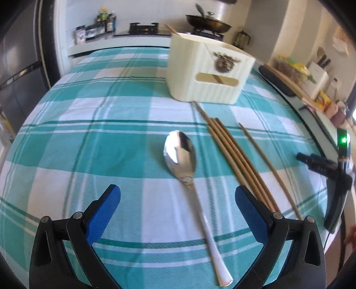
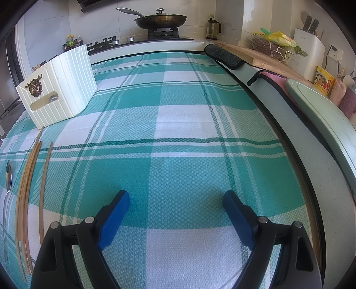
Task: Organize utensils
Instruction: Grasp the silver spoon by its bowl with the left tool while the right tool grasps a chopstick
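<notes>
A steel spoon (image 1: 181, 155) lies on the teal checked cloth, bowl away from me, handle running back between the blue pads of my left gripper (image 1: 178, 195), which is open and above it. Several wooden chopsticks (image 1: 235, 160) lie just right of the spoon. A cream utensil holder (image 1: 207, 73) stands behind them with a chopstick sticking out of it. My right gripper (image 2: 175, 200) is open over bare cloth; the chopsticks (image 2: 26, 191), spoon (image 2: 7, 177) and holder (image 2: 60, 89) are far to its left. The other gripper's black body (image 1: 329, 169) shows at the right edge.
A kitchen counter runs along the back and right with a lidded pan (image 2: 161, 19) on a hob, bottles, a wooden board (image 2: 255, 55), a knife block (image 2: 308, 49) and a pale green board (image 2: 322, 111). A dark cloth pad (image 2: 224, 56) lies at the table's far right corner.
</notes>
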Demonstrator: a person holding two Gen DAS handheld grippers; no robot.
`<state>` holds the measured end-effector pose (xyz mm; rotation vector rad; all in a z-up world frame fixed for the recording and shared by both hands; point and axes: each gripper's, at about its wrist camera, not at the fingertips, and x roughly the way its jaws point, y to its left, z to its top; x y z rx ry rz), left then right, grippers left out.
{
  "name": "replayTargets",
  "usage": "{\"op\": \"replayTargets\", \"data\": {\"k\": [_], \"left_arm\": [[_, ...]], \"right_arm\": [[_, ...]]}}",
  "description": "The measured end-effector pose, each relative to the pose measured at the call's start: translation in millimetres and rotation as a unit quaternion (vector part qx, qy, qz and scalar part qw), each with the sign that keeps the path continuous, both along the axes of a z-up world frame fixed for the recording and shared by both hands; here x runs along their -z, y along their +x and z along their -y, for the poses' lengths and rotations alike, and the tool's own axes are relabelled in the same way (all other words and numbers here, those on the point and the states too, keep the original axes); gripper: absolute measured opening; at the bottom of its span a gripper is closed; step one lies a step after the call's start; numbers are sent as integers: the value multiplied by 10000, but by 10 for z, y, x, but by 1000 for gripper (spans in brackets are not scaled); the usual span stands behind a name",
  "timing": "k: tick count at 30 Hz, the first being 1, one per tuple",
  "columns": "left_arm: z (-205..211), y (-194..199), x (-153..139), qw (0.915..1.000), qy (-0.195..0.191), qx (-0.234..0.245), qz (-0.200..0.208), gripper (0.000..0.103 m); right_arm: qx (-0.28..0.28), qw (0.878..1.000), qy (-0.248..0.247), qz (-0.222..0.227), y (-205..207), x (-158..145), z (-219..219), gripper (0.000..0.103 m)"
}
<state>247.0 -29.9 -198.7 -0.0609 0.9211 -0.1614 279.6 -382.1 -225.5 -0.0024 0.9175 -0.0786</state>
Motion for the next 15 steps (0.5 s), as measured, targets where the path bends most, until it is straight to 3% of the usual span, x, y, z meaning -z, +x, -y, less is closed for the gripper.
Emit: {"op": "replayTargets", "data": {"k": [3,5,12,15], "left_arm": [[335,-44,111,9961,861,91,184,102],[404,-53,230,9919,1264,50,62,102],[37,-96,323,9932,1159,-34,-51,103],[-156,-105,347,9954,947,-20,-150,103]], "right_arm": [[0,10000,-4,0,0,0,-2,88],[-1,10000,-2,0,0,1,-4,88],[-2,10000,-3,2,0,2,-3,88],[-2,10000,1,2,0,2,1,88]]}}
